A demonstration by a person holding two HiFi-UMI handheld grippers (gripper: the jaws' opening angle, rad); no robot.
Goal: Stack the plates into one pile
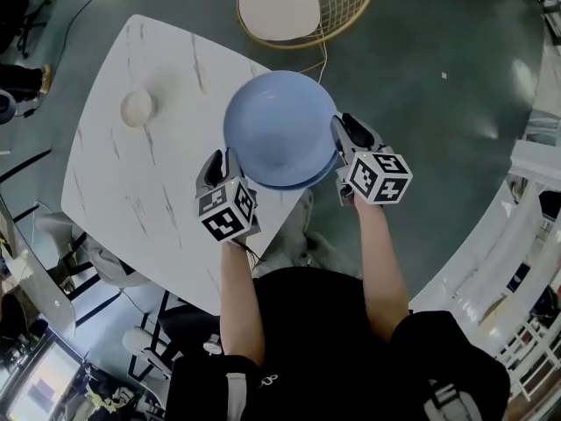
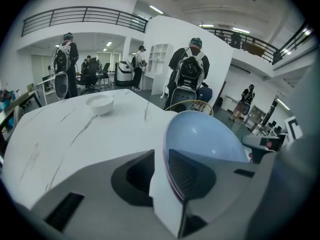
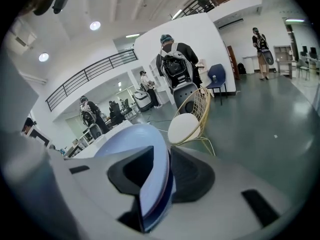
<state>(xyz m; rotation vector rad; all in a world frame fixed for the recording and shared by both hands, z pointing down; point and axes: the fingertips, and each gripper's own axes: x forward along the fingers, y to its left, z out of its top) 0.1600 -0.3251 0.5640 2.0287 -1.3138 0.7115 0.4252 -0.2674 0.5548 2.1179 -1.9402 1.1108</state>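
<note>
A stack of blue plates [image 1: 279,125] hangs over the near corner of the white marble table [image 1: 131,191], a light blue plate on top and a darker one showing beneath at the lower right. My left gripper [image 1: 221,167] is shut on the stack's left rim, and my right gripper [image 1: 346,134] grips the right rim. In the left gripper view the plate rim [image 2: 205,136] runs between the jaws of the left gripper [image 2: 161,159]. In the right gripper view both plate edges [image 3: 135,139] sit between the jaws of the right gripper [image 3: 162,169].
A small white bowl [image 1: 137,107] stands on the table's left part. A gold wire chair with a white seat [image 1: 280,5] stands beyond the table's far edge. Several people stand in the room's background. Grey floor lies to the right of the table.
</note>
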